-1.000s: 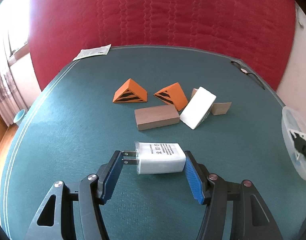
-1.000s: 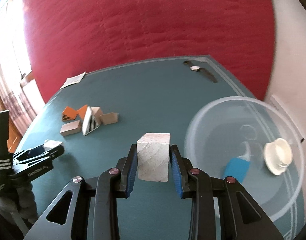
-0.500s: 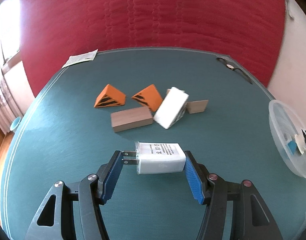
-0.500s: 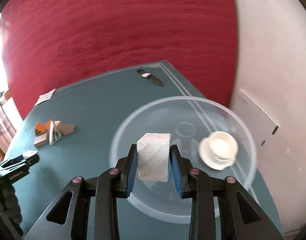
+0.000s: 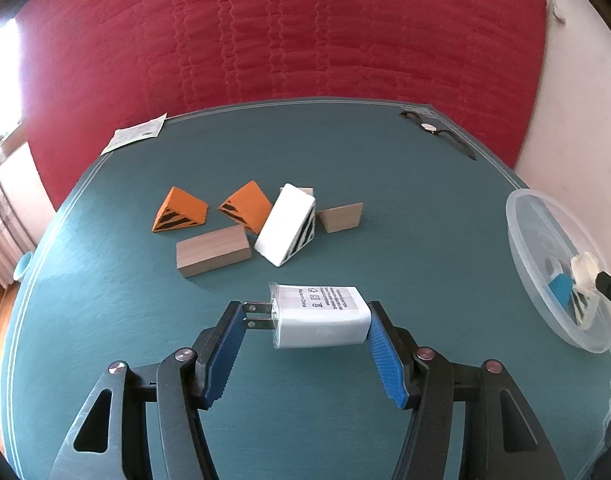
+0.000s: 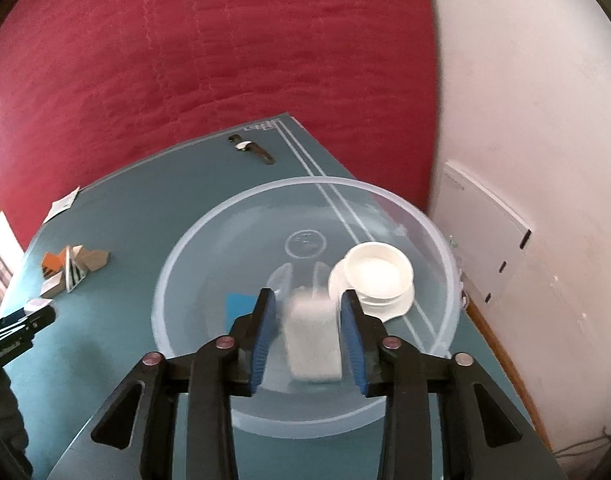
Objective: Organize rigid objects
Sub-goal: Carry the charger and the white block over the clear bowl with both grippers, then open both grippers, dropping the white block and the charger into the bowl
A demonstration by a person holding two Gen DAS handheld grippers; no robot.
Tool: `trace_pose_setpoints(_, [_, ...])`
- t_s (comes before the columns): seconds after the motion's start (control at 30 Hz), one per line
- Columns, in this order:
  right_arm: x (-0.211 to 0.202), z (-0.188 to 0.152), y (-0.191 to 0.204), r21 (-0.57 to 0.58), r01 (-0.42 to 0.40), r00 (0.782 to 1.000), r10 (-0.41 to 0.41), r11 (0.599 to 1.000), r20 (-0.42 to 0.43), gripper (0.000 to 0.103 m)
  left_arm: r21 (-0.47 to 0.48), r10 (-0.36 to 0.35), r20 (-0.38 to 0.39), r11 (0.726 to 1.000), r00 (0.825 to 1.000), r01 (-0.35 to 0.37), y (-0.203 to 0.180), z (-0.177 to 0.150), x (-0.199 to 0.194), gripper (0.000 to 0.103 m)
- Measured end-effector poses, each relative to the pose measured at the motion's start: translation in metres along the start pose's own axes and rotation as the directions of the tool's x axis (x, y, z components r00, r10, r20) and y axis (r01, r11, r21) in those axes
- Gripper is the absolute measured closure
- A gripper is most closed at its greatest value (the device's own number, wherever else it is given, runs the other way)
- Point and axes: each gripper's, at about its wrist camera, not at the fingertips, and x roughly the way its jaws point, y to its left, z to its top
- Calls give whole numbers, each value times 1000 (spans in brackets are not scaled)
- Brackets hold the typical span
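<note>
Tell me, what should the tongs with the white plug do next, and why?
Probably carry the white plug, pinched in the left tongs, over to the clear bowl. The right tongs have just opened there, dropping a white block.

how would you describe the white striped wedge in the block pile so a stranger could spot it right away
On the teal table in front of the red quilted wall, a small pile of blocks lies left of the clear plastic bowl. The white wedge leans at the pile's middle, between an orange wedge and a brown block. It alone is white, with black stripes on its triangular end.
</note>
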Motion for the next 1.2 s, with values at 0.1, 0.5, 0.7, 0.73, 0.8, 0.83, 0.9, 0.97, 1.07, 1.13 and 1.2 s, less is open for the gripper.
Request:
trace_pose_setpoints(0.1, [0,-2,-5,16,16,1000,-16,1000,10,47,7,-4,0,1000,1000,4,-5,1,0,39])
trace_pose_setpoints(0.5, [-10,-4,-19,29,107,988,-110,994,111,47,102,-92,34,991,995,88,-49,17,-9,39])
trace_pose_setpoints(0.7, [-10,-5,-21,34,108,986,-111,994,127,47,167,-169,20,972,985,163,-82,22,-14,39])
trace_pose_setpoints(0.73, [-11,-5,-22,36,108,985,-112,994,129,47,179,-182,18,968,983,176,-89,22,-15,39])
trace_pose_setpoints(0.8, [-12,-6,-23,39,107,985,-111,993,135,47,202,-203,22,960,979,194,-100,23,-18,39])
trace_pose_setpoints(0.83, [-11,-6,-23,39,107,984,-111,994,136,47,214,-216,24,955,976,206,-106,23,-20,39])
trace_pose_setpoints(0.9, [-11,-7,-23,38,104,984,-109,994,138,47,236,-242,28,944,970,228,-116,23,-23,39])
trace_pose_setpoints(0.97, [-9,-5,-23,41,102,984,-107,994,139,47,257,-268,29,933,963,252,-127,23,-26,39])
trace_pose_setpoints(1.07, [-9,-4,-27,51,102,983,-108,993,145,47,280,-303,17,916,953,286,-139,22,-29,39])
trace_pose_setpoints(1.13, [-8,-3,-27,57,104,983,-111,993,148,47,291,-321,2,906,947,307,-145,20,-28,39])
trace_pose_setpoints(1.2, [-8,-2,-29,63,105,982,-114,992,149,47,302,-333,-12,898,943,321,-151,18,-27,39])
